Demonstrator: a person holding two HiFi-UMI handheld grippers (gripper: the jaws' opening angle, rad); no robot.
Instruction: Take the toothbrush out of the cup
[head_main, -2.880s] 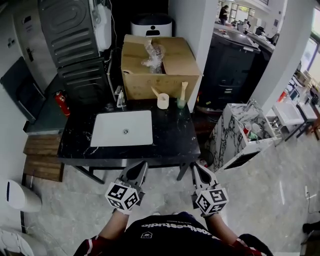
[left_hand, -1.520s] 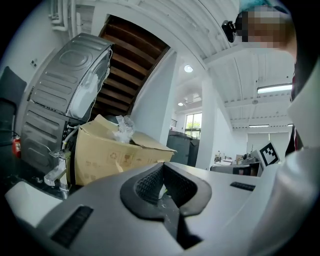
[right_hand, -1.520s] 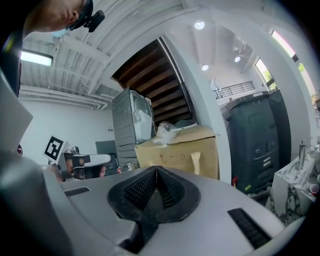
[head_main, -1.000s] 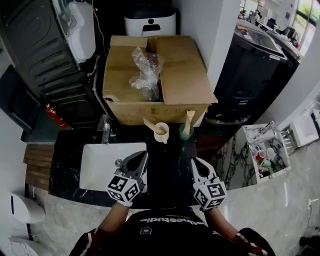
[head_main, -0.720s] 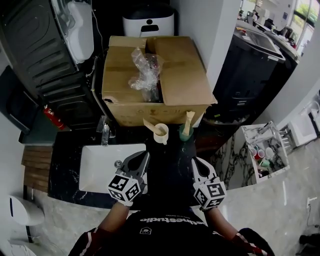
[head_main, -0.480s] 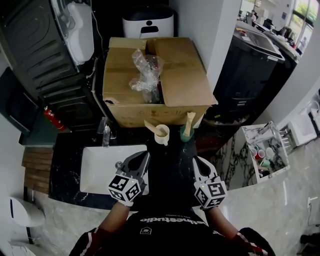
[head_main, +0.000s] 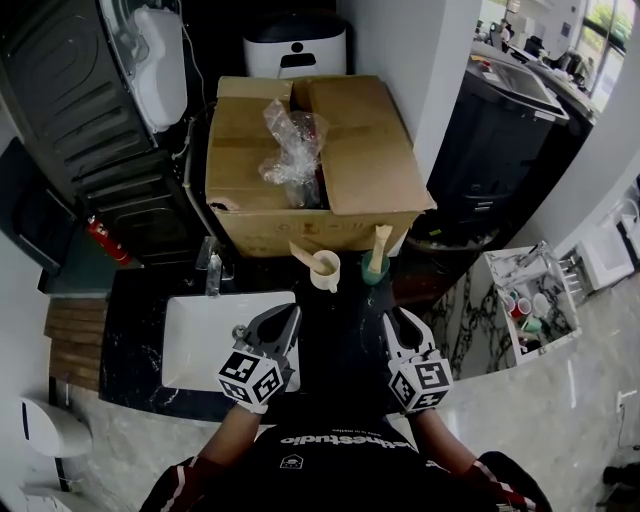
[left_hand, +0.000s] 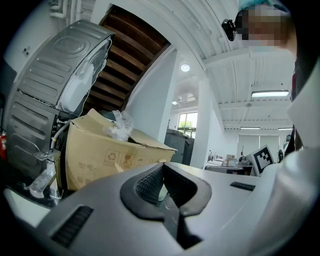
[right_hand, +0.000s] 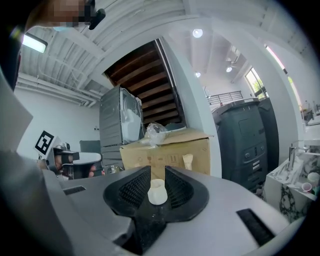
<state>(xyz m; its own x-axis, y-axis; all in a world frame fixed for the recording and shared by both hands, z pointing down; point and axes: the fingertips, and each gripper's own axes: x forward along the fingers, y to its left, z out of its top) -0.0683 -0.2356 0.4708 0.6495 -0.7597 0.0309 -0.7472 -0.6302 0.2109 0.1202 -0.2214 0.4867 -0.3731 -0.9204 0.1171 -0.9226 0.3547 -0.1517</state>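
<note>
A cream cup (head_main: 325, 271) stands at the back of the black counter (head_main: 340, 315), with a wooden toothbrush (head_main: 301, 253) leaning out of it to the left. Beside it, a green cup (head_main: 373, 270) holds another wooden brush (head_main: 380, 242). Both grippers hover over the counter's front edge, well short of the cups. My left gripper (head_main: 290, 313) is shut and holds nothing, its jaw tips meeting (left_hand: 162, 166). My right gripper (head_main: 393, 320) is open by a narrow gap (right_hand: 157, 171), and the cream cup (right_hand: 158, 191) shows through it, far beyond the pads.
A white sink (head_main: 200, 335) with a faucet (head_main: 213, 270) is set in the counter's left half. Behind the cups stands an open cardboard box (head_main: 370, 170) with crumpled plastic wrap (head_main: 290, 145). A marble-patterned stand (head_main: 520, 290) is off to the right.
Since the oldest frame I have come closer to the counter, and the grippers now hang over its front edge. Within the last second nothing has visibly moved.
</note>
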